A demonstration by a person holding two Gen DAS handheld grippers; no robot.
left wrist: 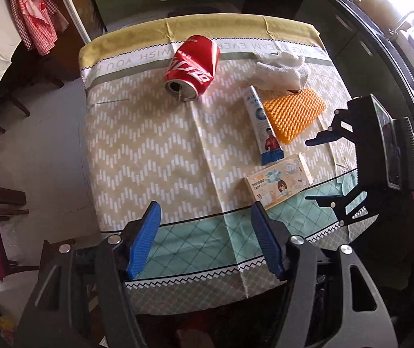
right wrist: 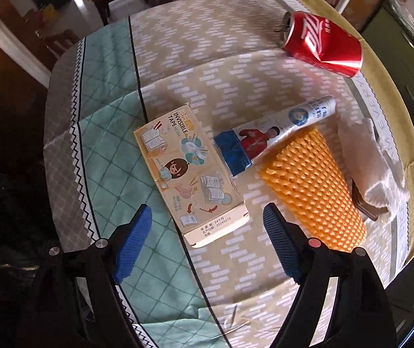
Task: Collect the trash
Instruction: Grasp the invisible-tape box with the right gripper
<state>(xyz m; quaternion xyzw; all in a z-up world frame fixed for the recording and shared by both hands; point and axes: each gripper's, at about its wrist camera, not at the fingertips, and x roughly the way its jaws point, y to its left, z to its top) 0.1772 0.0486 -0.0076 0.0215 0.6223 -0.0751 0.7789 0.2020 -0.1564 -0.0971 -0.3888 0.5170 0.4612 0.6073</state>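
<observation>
A dented red cola can (left wrist: 192, 66) lies on its side at the far part of the table; it also shows in the right wrist view (right wrist: 323, 43). A crumpled white tissue (left wrist: 282, 69) (right wrist: 378, 165) lies beside an orange spiky pad (left wrist: 294, 113) (right wrist: 314, 188). A toothpaste tube (left wrist: 265, 127) (right wrist: 273, 133) rests against the pad. A tape box (left wrist: 279, 179) (right wrist: 189, 174) lies nearer. My left gripper (left wrist: 207, 220) is open and empty above the near table edge. My right gripper (right wrist: 207, 217) (left wrist: 323, 168) is open and empty, just short of the tape box.
The table wears a patterned cloth (left wrist: 148, 150) (right wrist: 114, 133). Chairs (left wrist: 1, 200) and hanging red checked clothes (left wrist: 32, 14) stand to the left. A dark counter with a sink tap (left wrist: 410, 26) runs along the right. A brown object (right wrist: 366, 206) lies under the tissue.
</observation>
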